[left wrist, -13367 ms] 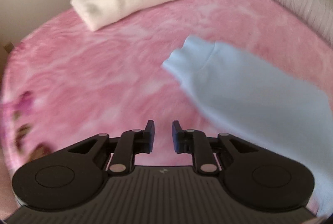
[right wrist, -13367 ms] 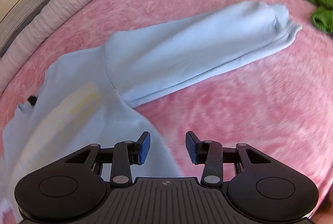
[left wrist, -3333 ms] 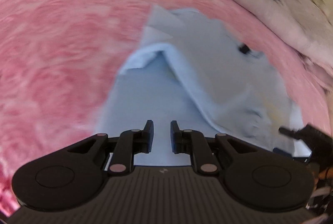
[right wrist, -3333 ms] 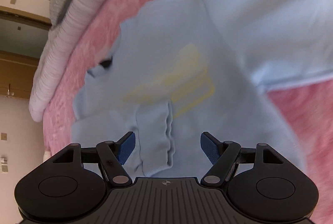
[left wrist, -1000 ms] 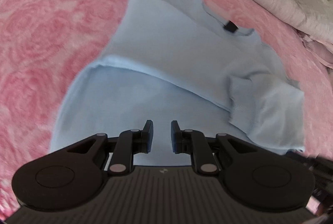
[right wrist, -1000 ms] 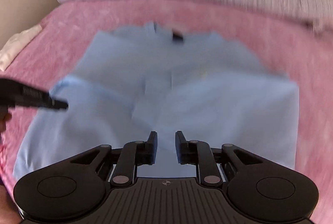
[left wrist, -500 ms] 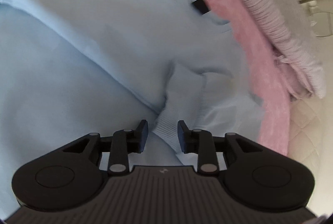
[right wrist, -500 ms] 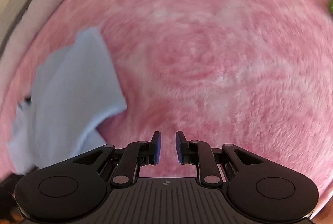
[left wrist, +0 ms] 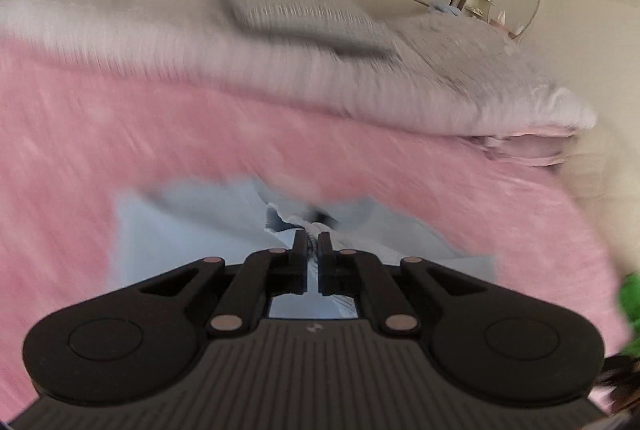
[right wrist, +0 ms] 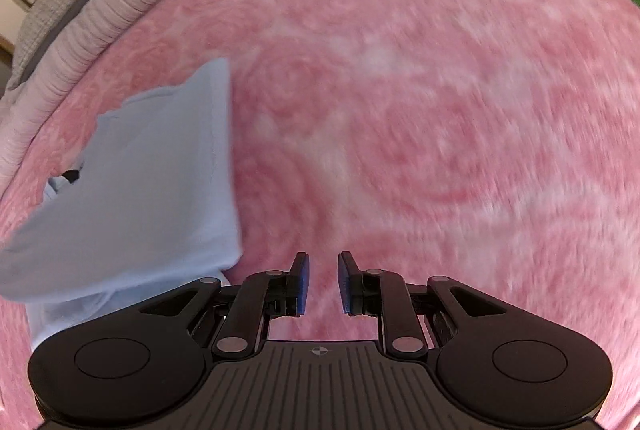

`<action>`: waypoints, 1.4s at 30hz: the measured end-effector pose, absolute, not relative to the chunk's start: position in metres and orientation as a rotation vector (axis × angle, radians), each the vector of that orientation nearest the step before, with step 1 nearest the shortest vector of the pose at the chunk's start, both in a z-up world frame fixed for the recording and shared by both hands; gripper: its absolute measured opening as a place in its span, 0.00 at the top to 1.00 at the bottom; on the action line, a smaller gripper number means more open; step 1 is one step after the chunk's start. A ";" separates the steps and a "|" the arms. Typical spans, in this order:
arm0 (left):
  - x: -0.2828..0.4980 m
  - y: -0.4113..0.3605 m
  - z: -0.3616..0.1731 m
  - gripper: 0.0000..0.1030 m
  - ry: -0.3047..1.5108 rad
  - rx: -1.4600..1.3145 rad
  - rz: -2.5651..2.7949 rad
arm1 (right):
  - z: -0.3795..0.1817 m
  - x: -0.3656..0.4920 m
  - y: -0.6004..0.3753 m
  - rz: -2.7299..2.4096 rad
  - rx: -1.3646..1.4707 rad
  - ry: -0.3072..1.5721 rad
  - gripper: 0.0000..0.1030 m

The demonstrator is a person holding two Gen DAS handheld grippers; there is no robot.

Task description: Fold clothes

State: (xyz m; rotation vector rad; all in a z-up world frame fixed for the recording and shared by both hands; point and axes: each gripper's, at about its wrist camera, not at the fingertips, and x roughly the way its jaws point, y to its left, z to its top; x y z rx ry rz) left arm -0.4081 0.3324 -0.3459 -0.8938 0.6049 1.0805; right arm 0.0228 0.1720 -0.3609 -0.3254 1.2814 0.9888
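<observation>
The left gripper (left wrist: 313, 244) has closed, pinching a ribbed edge of the pale blue cotton sweatshirt (right wrist: 136, 174) lying on the pink plush blanket (right wrist: 400, 110). The right gripper (right wrist: 323, 280) hovers slightly parted and empty over bare blanket beside the sweatshirt's straight folded edge.

Pale-blue sweatshirt (right wrist: 152, 166) partly folded, flat on blanket.

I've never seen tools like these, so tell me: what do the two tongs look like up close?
Both look alike. The left tongs and right tongs are matte black plastic: a ribbed base with a small logo, a round disc on each side, and hinged links with silvery pins. The fingers carry blue pads on their inner faces. No cables or sleeves show.
</observation>
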 end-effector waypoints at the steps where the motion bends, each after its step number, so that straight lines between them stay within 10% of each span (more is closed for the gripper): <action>1: -0.414 0.337 -0.342 0.98 0.617 -0.853 1.095 | -0.361 0.022 0.177 0.996 -0.326 1.277 0.81; 20: -0.464 0.362 -0.389 0.95 0.874 -0.607 1.087 | -0.360 -0.060 0.160 1.009 -0.433 1.166 0.81; 27: -0.493 0.359 -0.337 0.93 0.695 -0.555 1.149 | -0.336 -0.096 0.124 0.986 -0.389 1.091 0.81; 42: -0.545 0.194 -0.390 0.91 0.663 -0.656 1.136 | -0.386 -0.115 0.046 1.254 -0.442 0.911 0.81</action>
